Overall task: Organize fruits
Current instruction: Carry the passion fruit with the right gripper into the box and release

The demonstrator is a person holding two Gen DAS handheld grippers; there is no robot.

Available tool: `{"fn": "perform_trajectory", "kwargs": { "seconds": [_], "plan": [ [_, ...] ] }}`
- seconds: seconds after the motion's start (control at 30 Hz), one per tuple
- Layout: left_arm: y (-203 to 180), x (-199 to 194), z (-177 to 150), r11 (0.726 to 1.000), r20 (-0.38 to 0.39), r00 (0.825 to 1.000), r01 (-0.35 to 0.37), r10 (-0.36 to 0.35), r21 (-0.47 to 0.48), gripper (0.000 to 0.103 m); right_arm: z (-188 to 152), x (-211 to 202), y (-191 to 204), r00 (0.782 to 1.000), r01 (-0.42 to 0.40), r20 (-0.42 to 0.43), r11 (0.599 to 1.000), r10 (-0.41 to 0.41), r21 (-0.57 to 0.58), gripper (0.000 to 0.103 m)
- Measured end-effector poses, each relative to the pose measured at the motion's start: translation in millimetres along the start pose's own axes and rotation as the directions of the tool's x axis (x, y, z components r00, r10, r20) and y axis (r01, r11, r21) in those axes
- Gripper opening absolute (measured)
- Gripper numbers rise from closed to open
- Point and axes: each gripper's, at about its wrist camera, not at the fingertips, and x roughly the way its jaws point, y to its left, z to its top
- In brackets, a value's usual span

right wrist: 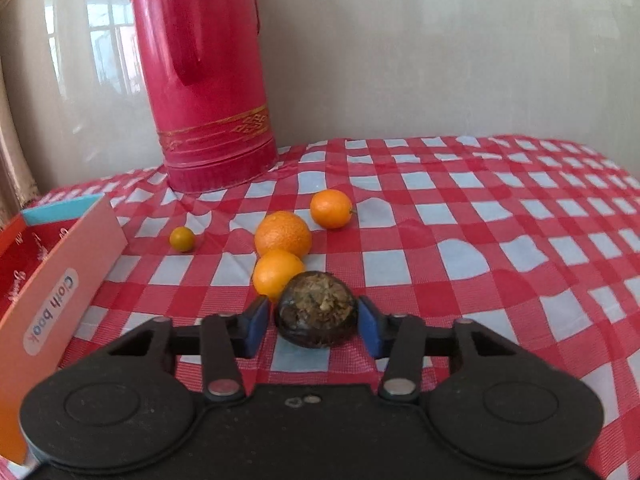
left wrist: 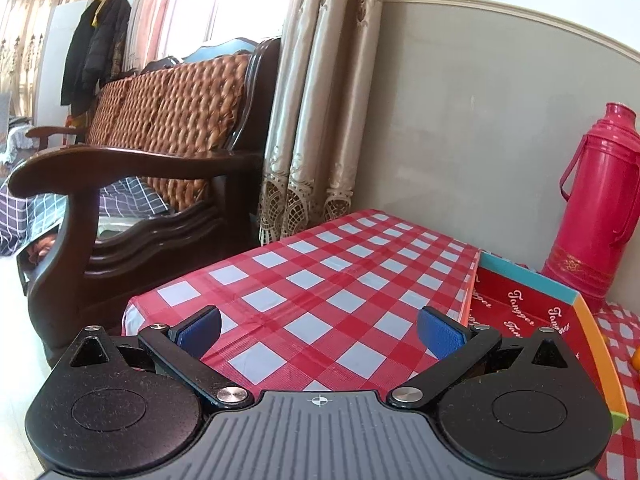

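**A:** So going left to right: the left claw (left wrist: 319,330) is spread wide with nothing in it, just hanging over the checked cloth (left wrist: 320,280) on the desk. The red box (left wrist: 520,308) sits open right beside it on its right, and the pink flask (left wrist: 600,208) stands behind that by the wall. Is the box where the fruit goes?

**B:** That's my guess, it's the only container around. In the right wrist view the box's flap (right wrist: 60,292) is at the left edge, then a tiny orange one (right wrist: 182,239), then a big orange (right wrist: 283,234) with a smaller orange (right wrist: 276,274) just in front of it, and another orange (right wrist: 331,209) a bit further back.

**A:** And the right claw (right wrist: 314,322)?

**B:** It's parted around a dark wrinkly fruit (right wrist: 317,309) sitting on the cloth. Each pad is close to the fruit's side, but I can't say they're pressing yet, so I'd call it not yet gripped.

**A:** Any tips for the squeeze?

**B:** Keep the fruit centred between the pads and close slowly. It's round, so off-centre pressure could squirt it forward into the smaller orange, which is almost touching it. It also looks a bit soft and shrivelled, so go gentle, lift straight up, then swing left towards the box.
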Motion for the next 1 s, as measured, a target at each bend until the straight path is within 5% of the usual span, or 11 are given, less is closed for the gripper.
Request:
{"fn": "perform_trajectory", "kwargs": {
  "seconds": [0.27,0.43,0.77,1.0],
  "plan": [
    [4,-1,0,1.0,0.002,1.0,-0.009,0.009,0.004,0.103,0,-7,7,0.999,-0.03,0.031,0.999,0.031,-0.028,0.034],
    [10,-2,0,1.0,0.0,1.0,-0.017,0.017,-0.011,0.103,2,-24,28,0.99,-0.113,0.079,0.991,0.118,-0.068,0.034],
    [24,-6,-1,0.999,0.011,0.999,-0.041,0.041,-0.022,0.103,7,-58,98,0.93,-0.321,0.115,0.925,0.348,-0.203,0.034],
    [32,-6,0,0.998,0.01,0.999,-0.05,0.05,-0.035,0.103,0,-61,141,0.909,-0.378,0.066,0.88,0.412,-0.287,0.034]
  ]
}}
